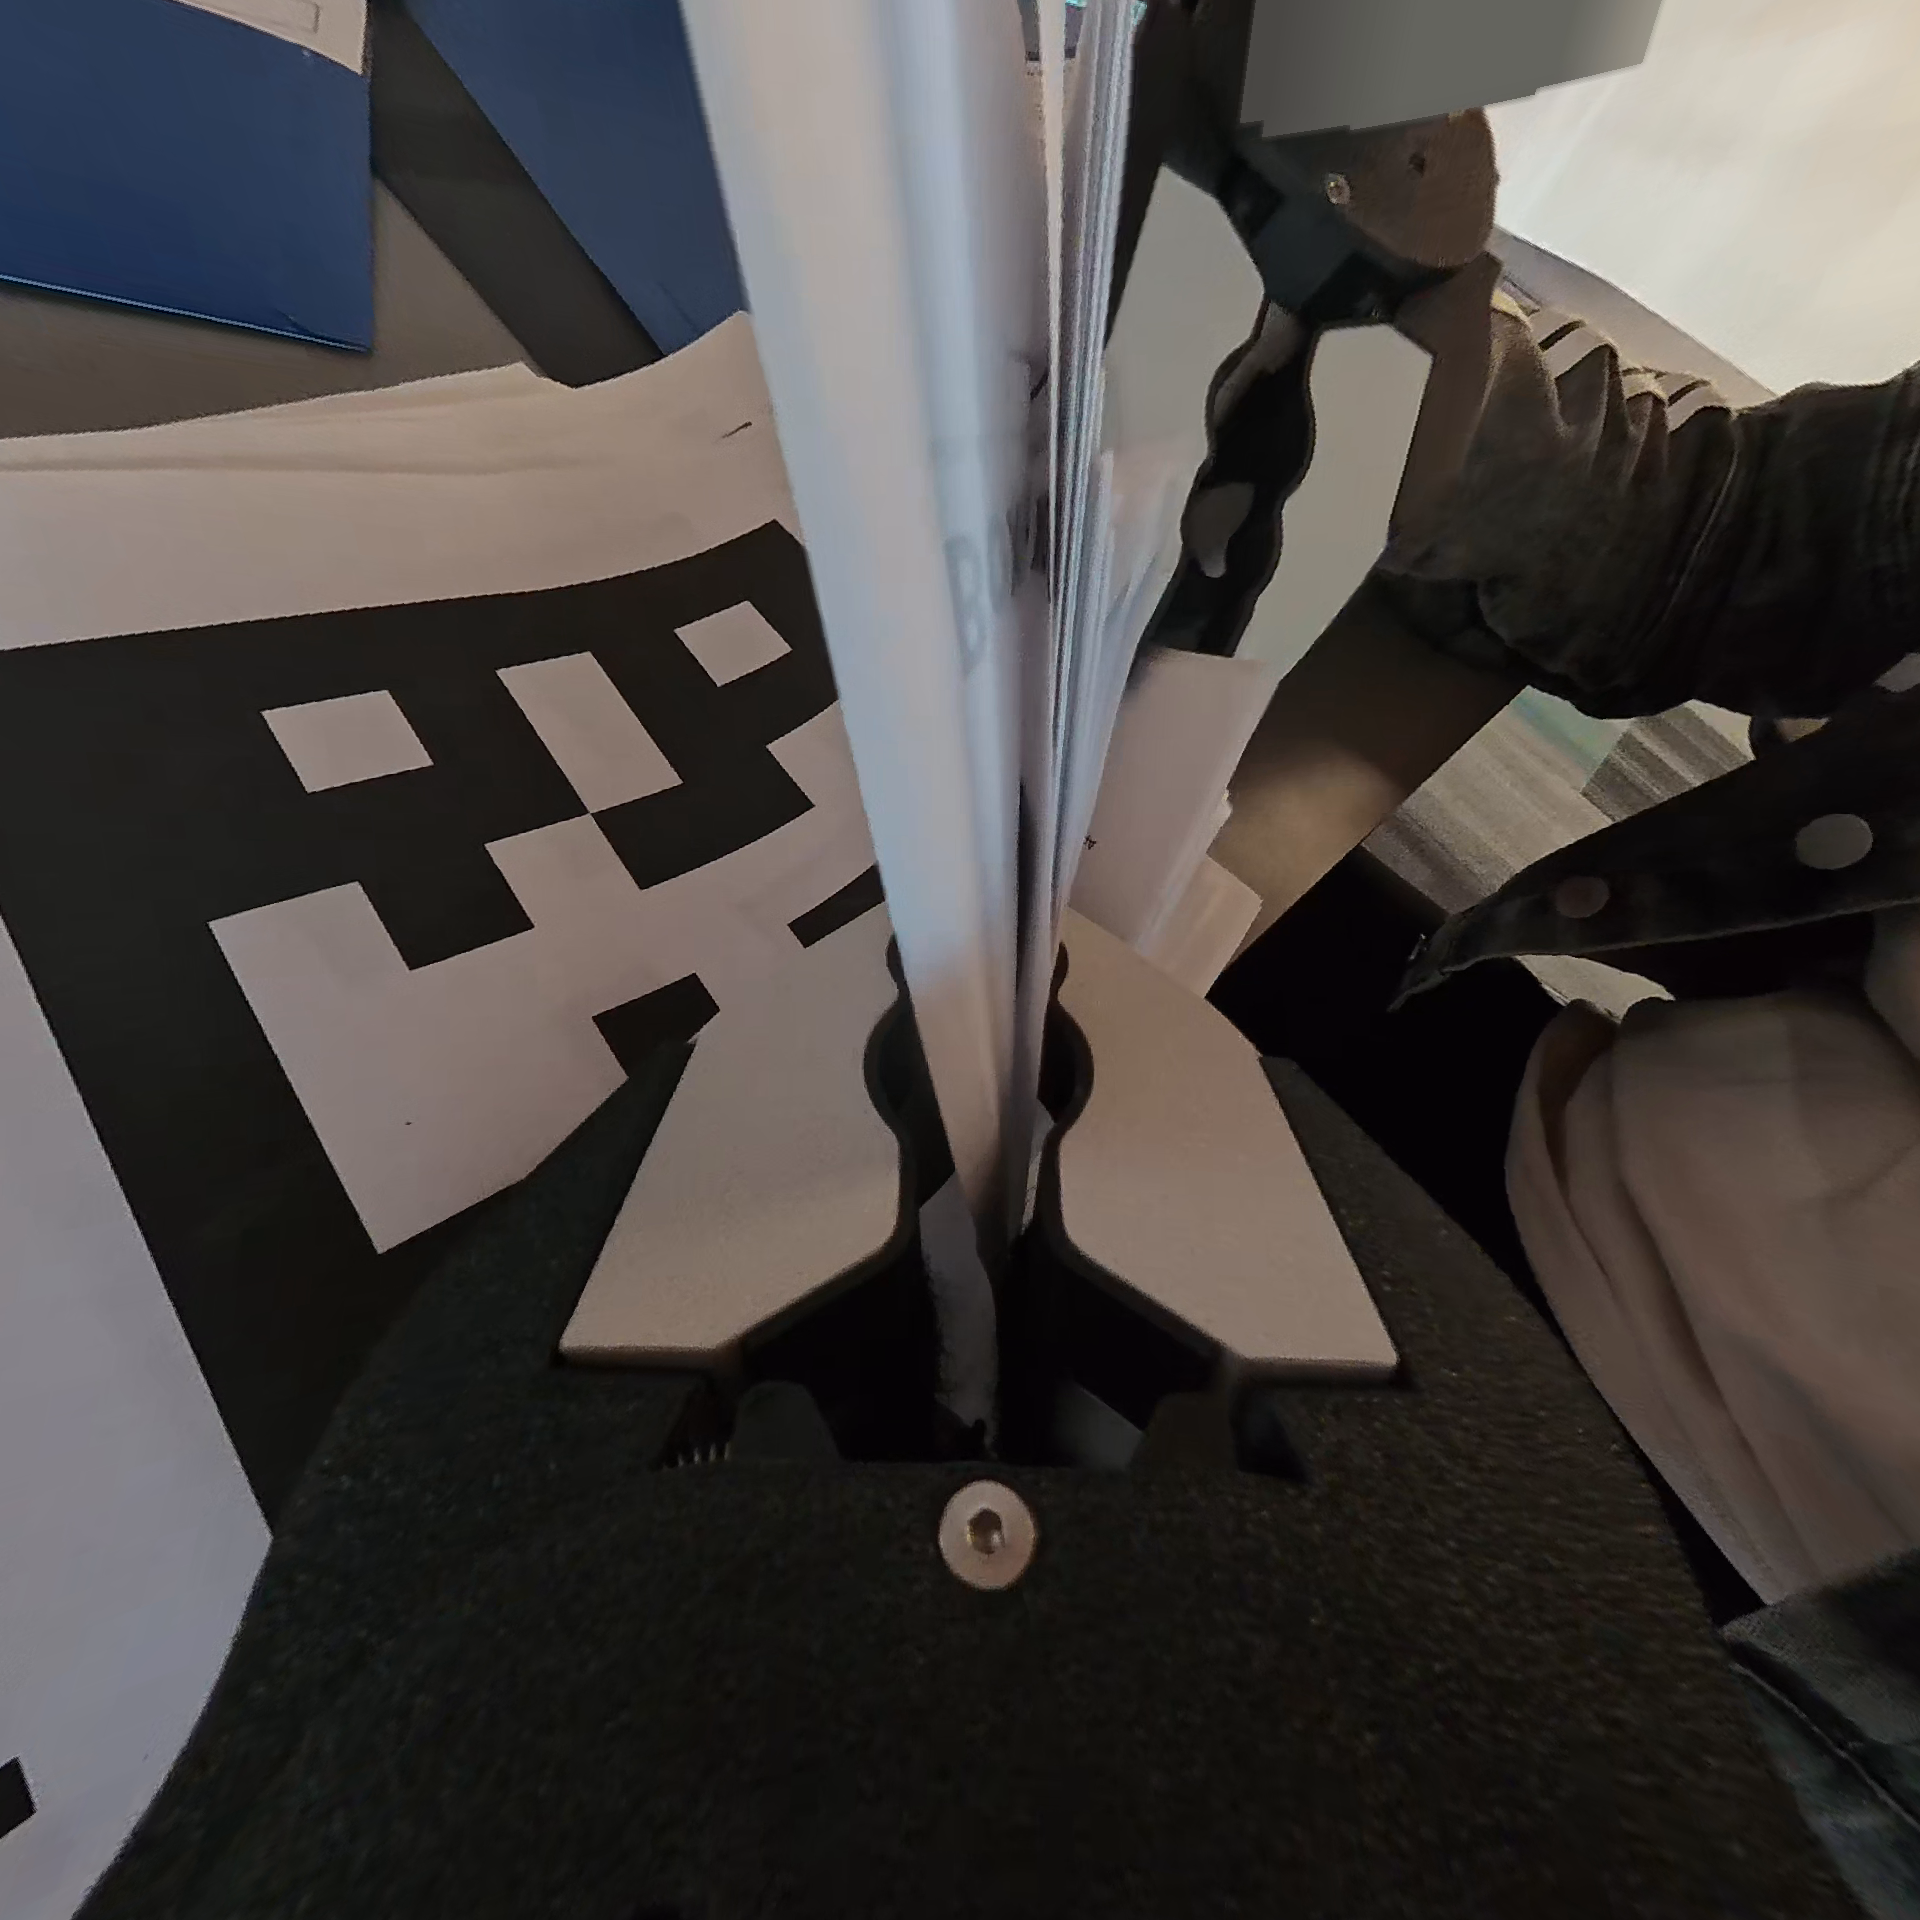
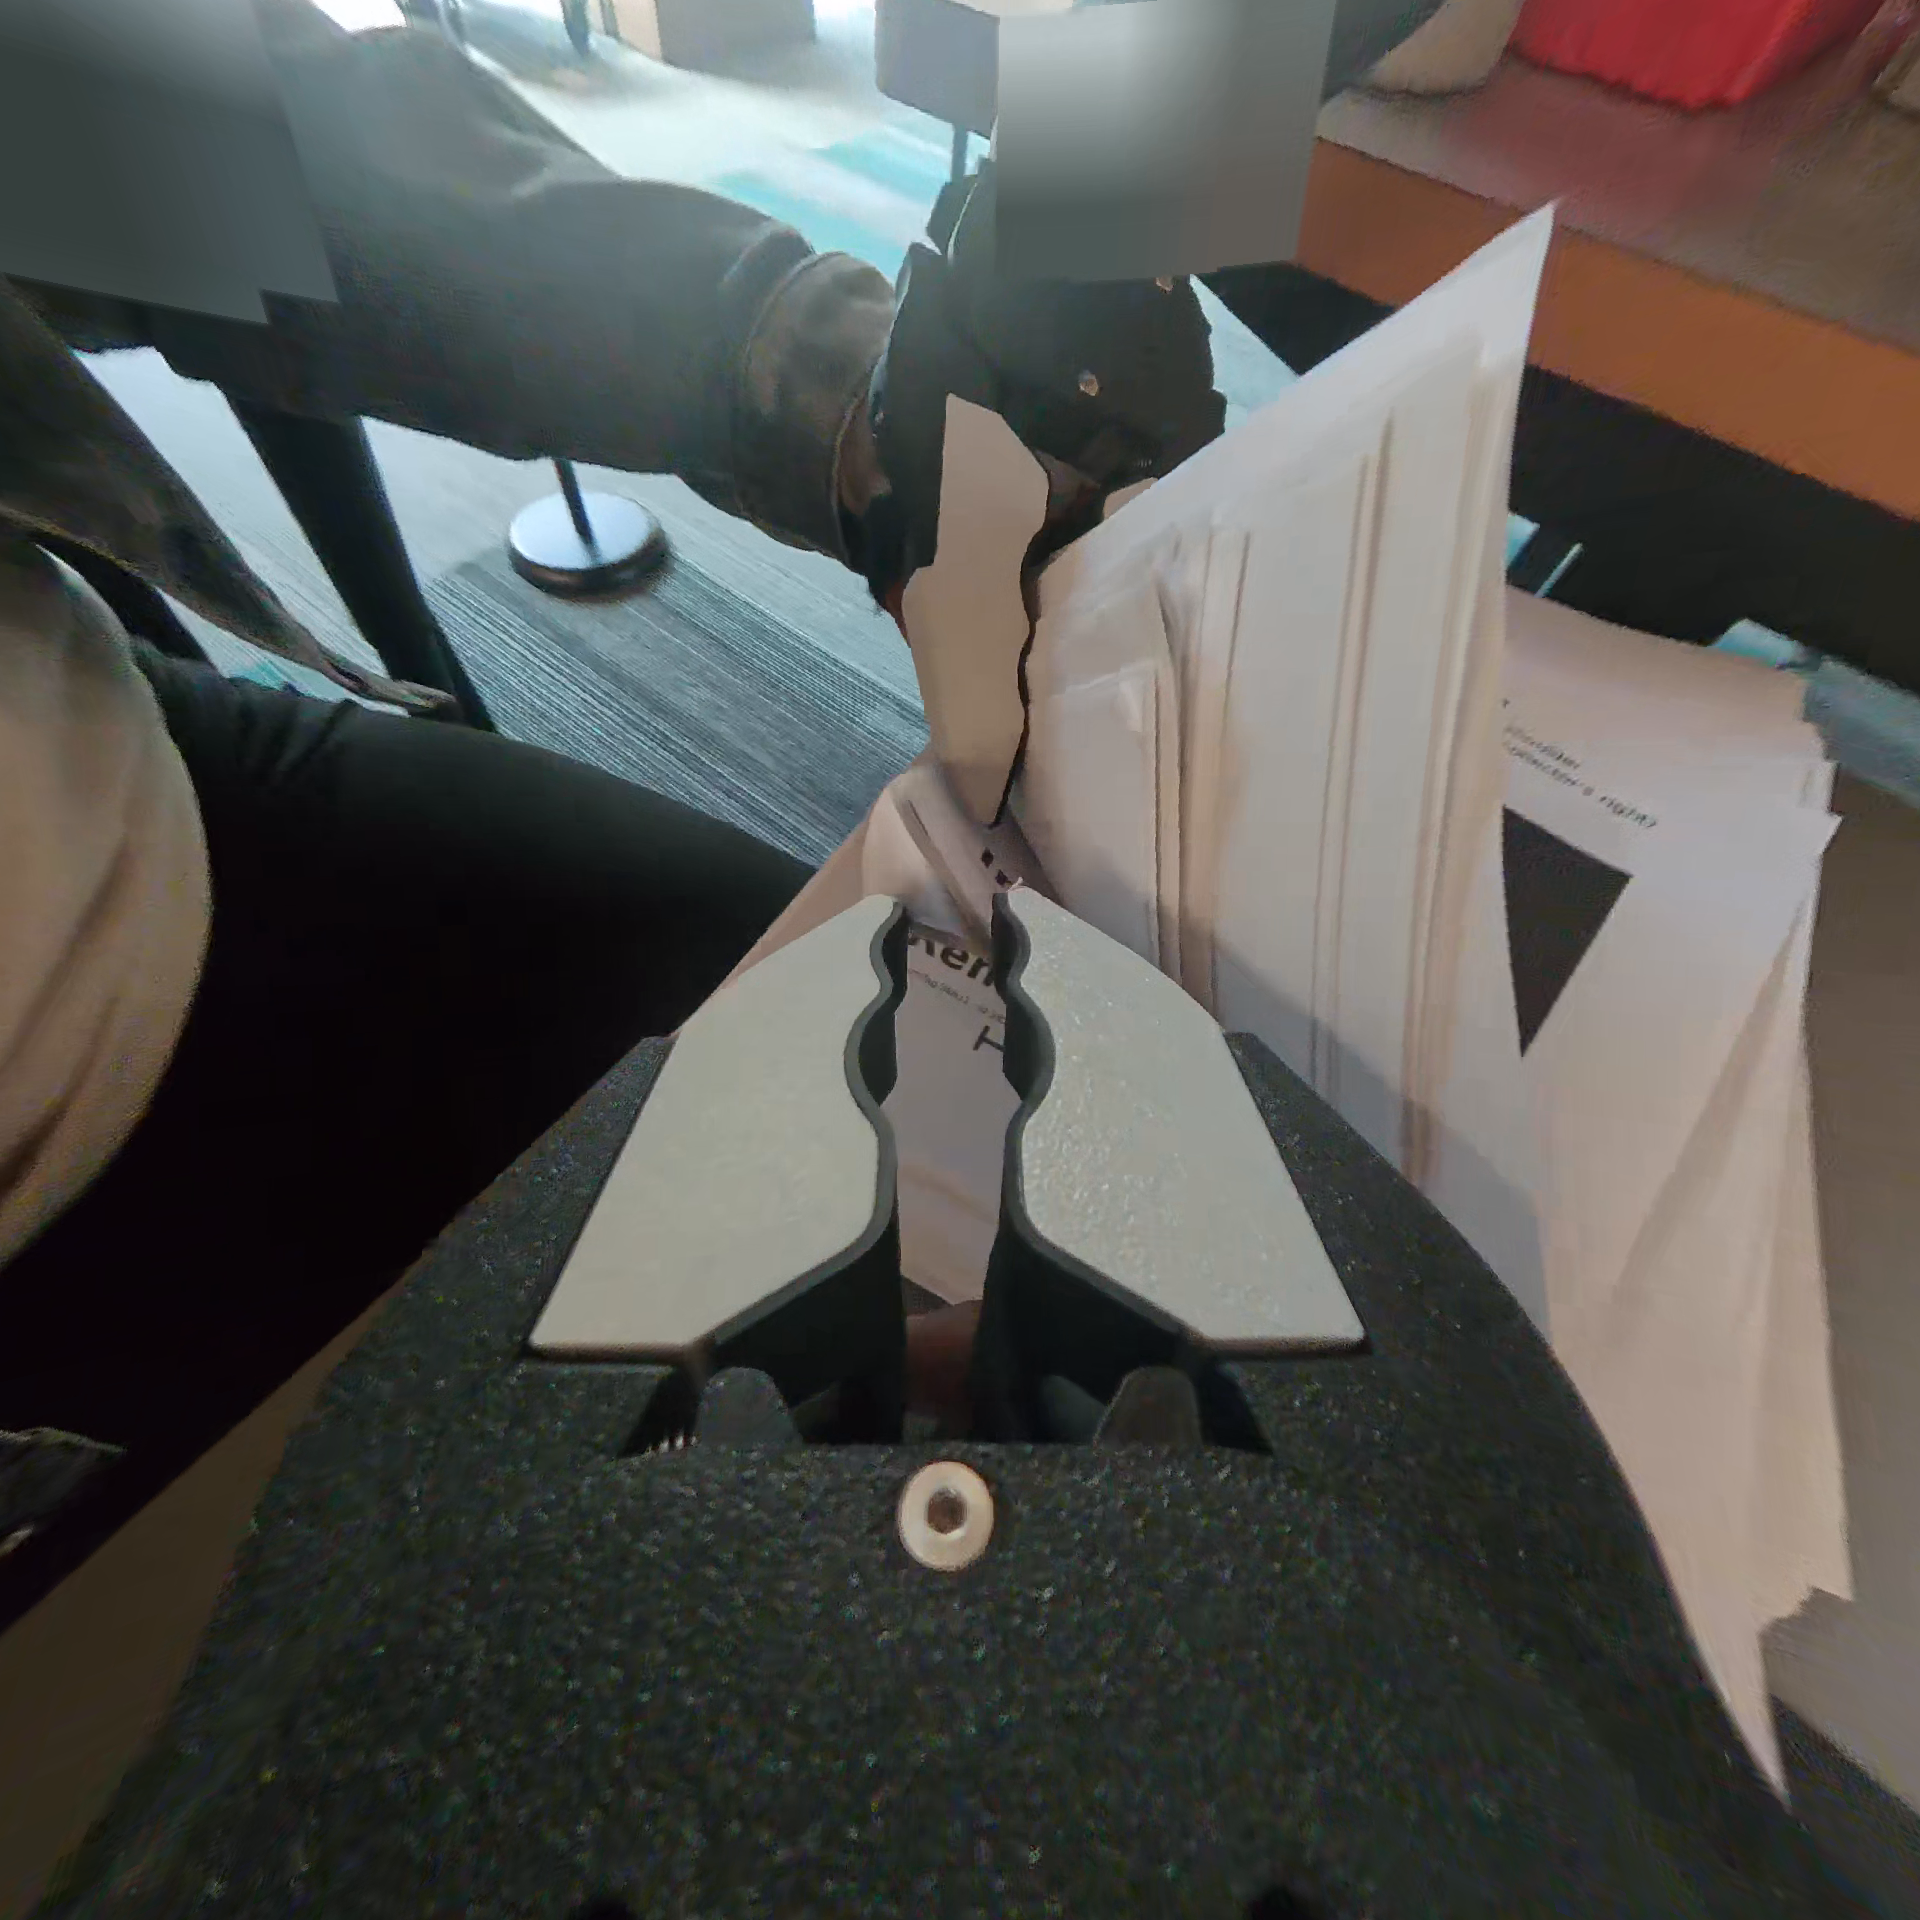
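My left gripper [image 1: 977, 966] is shut on a stack of white paper sheets [image 1: 894, 520], which stands upright on its edge and fans out away from the camera. My right gripper [image 2: 945, 914] is nearly closed, with a printed sheet [image 2: 951, 1049] from the same stack [image 2: 1299, 779] between its fingers. In the right wrist view the left gripper [image 2: 997, 665] grips the stack's far edge. In the left wrist view the right gripper [image 1: 1242, 499] is at the stack's far right side, held by a hand in a dark sleeve [image 1: 1610, 520].
A pile of sheets printed with a large black-and-white block pattern [image 1: 468, 831] lies under the stack and also shows in the right wrist view [image 2: 1558, 935]. Blue folders [image 1: 187, 156] lie at the back left. A person's lap [image 1: 1714, 1247] is close on the right. A round stand base [image 2: 587, 540] stands on the carpet. Some 5 cm of space lies between my two pairs of fingers.
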Motion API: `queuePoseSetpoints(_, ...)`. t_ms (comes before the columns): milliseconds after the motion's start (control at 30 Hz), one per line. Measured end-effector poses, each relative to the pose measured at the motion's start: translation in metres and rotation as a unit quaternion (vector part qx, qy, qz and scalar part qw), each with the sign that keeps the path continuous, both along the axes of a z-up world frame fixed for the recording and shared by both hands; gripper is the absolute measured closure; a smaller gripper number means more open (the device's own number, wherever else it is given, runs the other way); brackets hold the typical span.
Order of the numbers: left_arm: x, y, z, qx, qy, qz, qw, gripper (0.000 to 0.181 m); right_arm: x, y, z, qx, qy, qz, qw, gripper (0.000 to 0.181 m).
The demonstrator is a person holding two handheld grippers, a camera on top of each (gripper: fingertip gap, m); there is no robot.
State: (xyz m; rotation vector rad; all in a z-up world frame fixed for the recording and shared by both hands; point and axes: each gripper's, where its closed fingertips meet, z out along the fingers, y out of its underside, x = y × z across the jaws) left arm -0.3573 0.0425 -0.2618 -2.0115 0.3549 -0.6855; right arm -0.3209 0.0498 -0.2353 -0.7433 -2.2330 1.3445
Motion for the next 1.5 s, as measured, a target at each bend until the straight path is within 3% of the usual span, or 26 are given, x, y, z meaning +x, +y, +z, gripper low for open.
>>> queuePoseSetpoints(33, 0.0, 0.0, 0.0, 0.0, 0.001, 0.0, 1.0, 0.161, 0.001, 0.0, -0.001, -0.011, -0.012, 0.002, 1.0, 0.166)
queuePoseSetpoints(333, 0.0, 0.0, 0.0, -0.001, -0.001, -0.001, 1.0, 0.16, 0.007, -0.005, -0.008, -0.105, -0.143, 0.008, 0.984, 0.161)
queuePoseSetpoints(533, 0.0, 0.0, 0.0, -0.001, -0.002, -0.001, 1.0, 0.16, 0.002, -0.002, -0.006, -0.077, -0.096, -0.003, 0.992, 0.17)
queuePoseSetpoints(767, 0.0, 0.0, 0.0, -0.001, -0.002, -0.001, 1.0, 0.161, 0.008, -0.005, -0.01, -0.109, -0.139, 0.014, 0.984, 0.164)
queuePoseSetpoints(1167, 0.0, 0.0, 0.0, -0.001, -0.002, -0.001, 1.0, 0.16, 0.005, -0.004, -0.004, -0.11, -0.118, 0.009, 0.987, 0.167)
queuePoseSetpoints(1500, 0.0, 0.0, 0.0, -0.002, -0.003, -0.002, 1.0, 0.16, 0.013, -0.011, -0.01, -0.1, -0.137, 0.036, 0.985, 0.159)
